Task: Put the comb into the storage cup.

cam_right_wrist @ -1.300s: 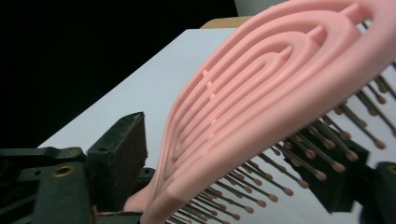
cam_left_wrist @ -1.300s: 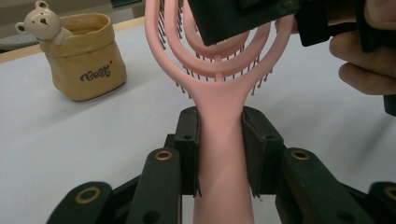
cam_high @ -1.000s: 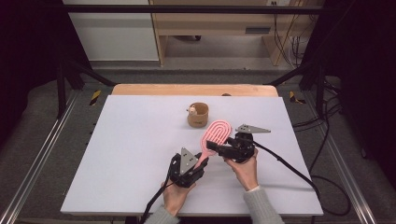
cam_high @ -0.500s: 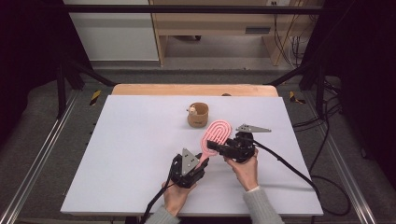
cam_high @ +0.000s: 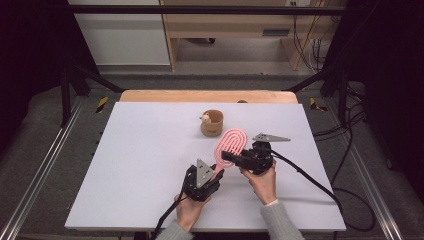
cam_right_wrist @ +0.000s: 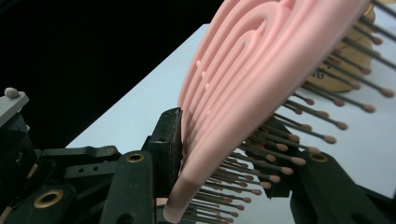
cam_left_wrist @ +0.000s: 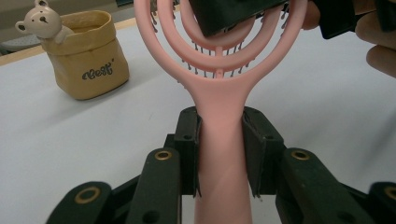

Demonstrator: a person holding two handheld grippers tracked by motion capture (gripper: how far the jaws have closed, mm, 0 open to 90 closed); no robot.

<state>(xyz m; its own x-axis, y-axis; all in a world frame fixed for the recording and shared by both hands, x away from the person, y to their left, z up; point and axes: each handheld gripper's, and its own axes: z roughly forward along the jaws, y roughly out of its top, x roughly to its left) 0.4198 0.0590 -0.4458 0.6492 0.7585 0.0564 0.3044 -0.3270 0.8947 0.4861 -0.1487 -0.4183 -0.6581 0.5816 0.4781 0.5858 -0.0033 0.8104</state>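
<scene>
On the white table (cam_high: 125,165), near the bear cup (cam_high: 212,123), little has shifted over the last second. The left gripper (cam_left_wrist: 219,144) still pinches the pink hairbrush (cam_left_wrist: 219,154) handle; the right gripper (cam_right_wrist: 219,154) clamps its head, a steady two-handed hold.

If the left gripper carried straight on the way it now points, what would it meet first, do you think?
Probably the right gripper, which grips the head of the pink brush directly ahead of the left gripper, itself clamping the handle. The bear cup sits off to the side.

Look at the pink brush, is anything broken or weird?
Nothing looks broken. The pink hairbrush is held by both grippers at once: the left gripper clamps its handle, the right gripper pinches its head across the bristles. The bear cup stands upright, with nothing spilled.
</scene>
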